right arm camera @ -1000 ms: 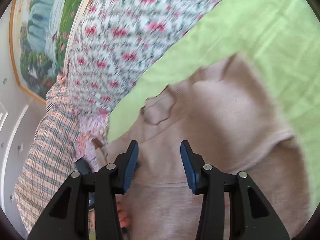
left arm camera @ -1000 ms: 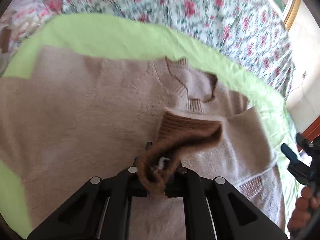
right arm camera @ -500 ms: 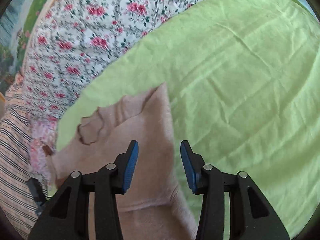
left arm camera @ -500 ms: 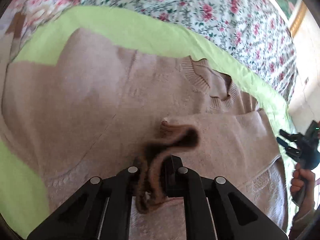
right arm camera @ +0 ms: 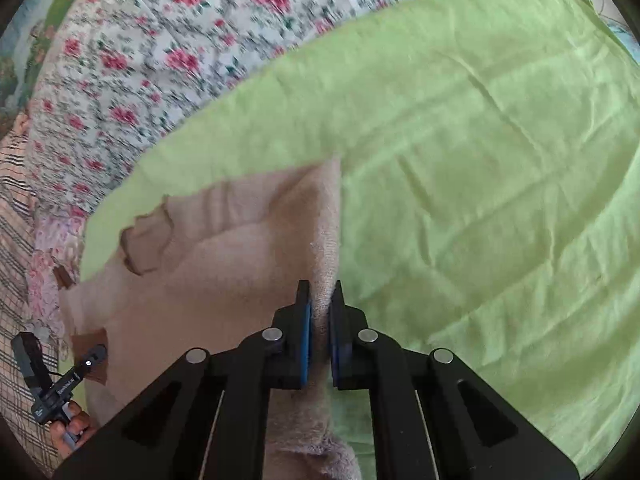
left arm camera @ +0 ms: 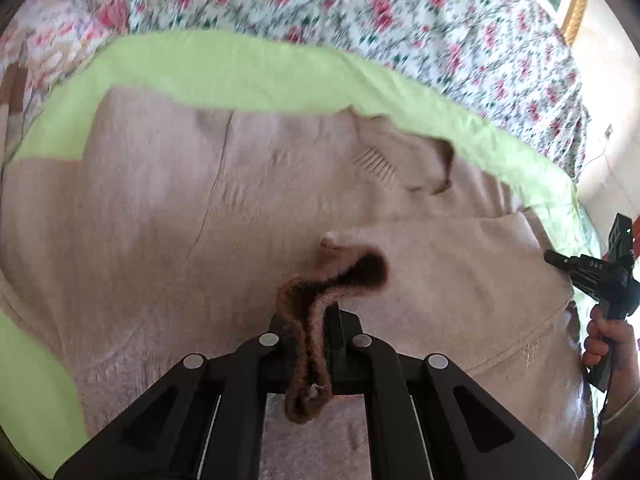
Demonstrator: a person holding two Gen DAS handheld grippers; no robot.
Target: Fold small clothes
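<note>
Midway through a fold, a tan sweater (left arm camera: pixel 168 208) lies spread on a green sheet (right arm camera: pixel 480 140) over the bed. Left claw (left arm camera: pixel 310 332) pinches a brown sleeve cuff (left arm camera: pixel 320 292), likely to carry it inward; right claw (right arm camera: pixel 319 320) clamps the sweater's side edge. Motion blur obscures the neckline.
</note>
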